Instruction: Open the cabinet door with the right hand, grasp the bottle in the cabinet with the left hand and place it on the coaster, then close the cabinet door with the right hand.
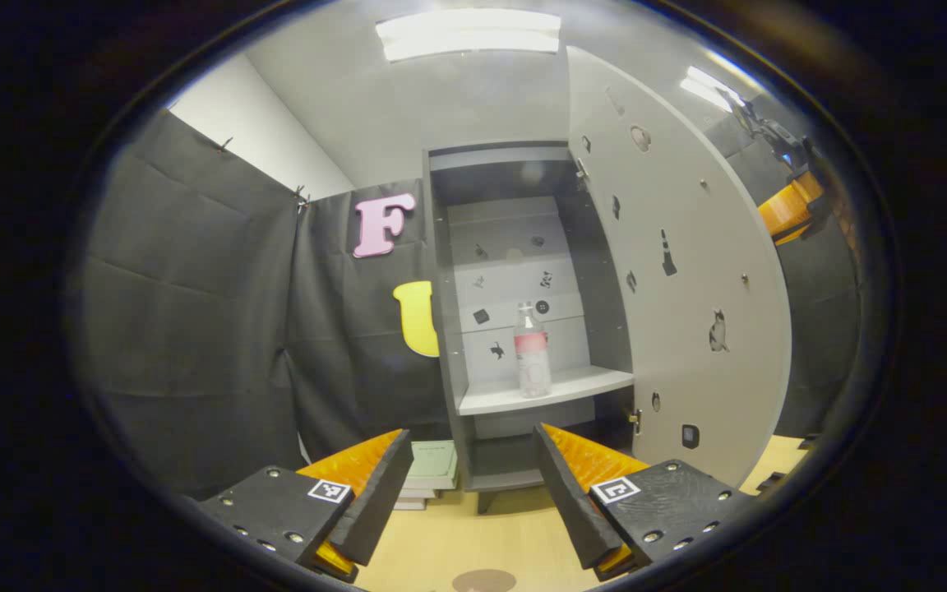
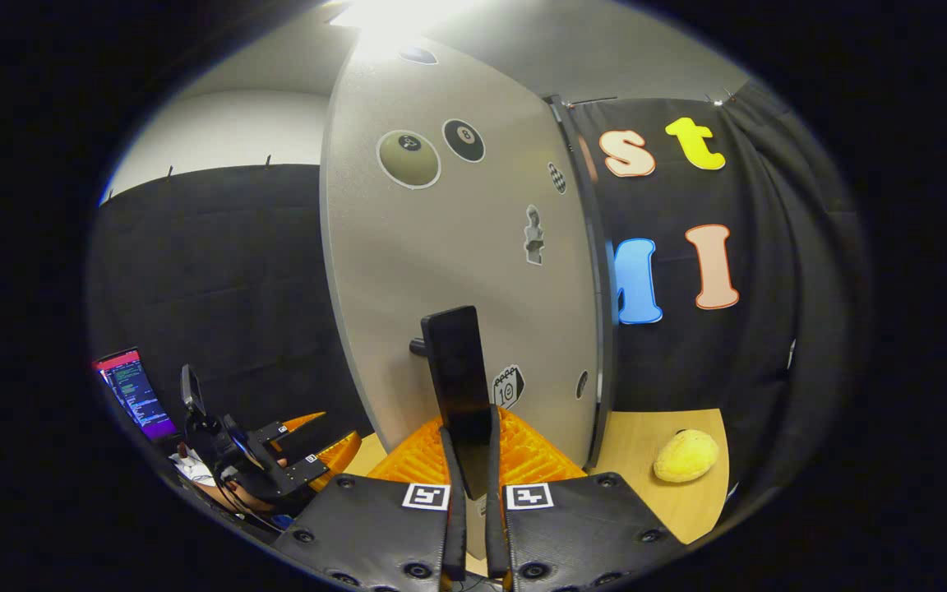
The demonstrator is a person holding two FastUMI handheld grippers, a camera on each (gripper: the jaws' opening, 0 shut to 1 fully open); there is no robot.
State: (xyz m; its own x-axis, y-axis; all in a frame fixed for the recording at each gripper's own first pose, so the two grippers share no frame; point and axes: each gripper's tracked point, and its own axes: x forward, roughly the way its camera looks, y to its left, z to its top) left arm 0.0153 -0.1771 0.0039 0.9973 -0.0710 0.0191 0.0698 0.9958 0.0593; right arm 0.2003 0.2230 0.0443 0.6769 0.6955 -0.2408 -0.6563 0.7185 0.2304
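Note:
The grey cabinet (image 1: 523, 189) stands open. On its white shelf (image 1: 547, 388) a clear bottle (image 1: 532, 362) with a pink label stands upright. My left gripper (image 1: 469, 493) is open, well short of the bottle and aimed at it, with nothing between its fingers. A round brown coaster (image 1: 483, 580) lies on the wooden table just below it. The cabinet door (image 1: 679, 271) is swung out to the right. In the right gripper view, my right gripper (image 2: 471, 460) is shut on the door's dark upright handle (image 2: 459, 370), against the door (image 2: 457, 230).
A stack of books (image 1: 432, 469) lies left of the cabinet's foot. A yellow lumpy object (image 2: 685, 455) sits on the table past the door's hinge edge. A lit screen (image 2: 132, 395) stands far left, with the left gripper (image 2: 276, 460) and a hand near it.

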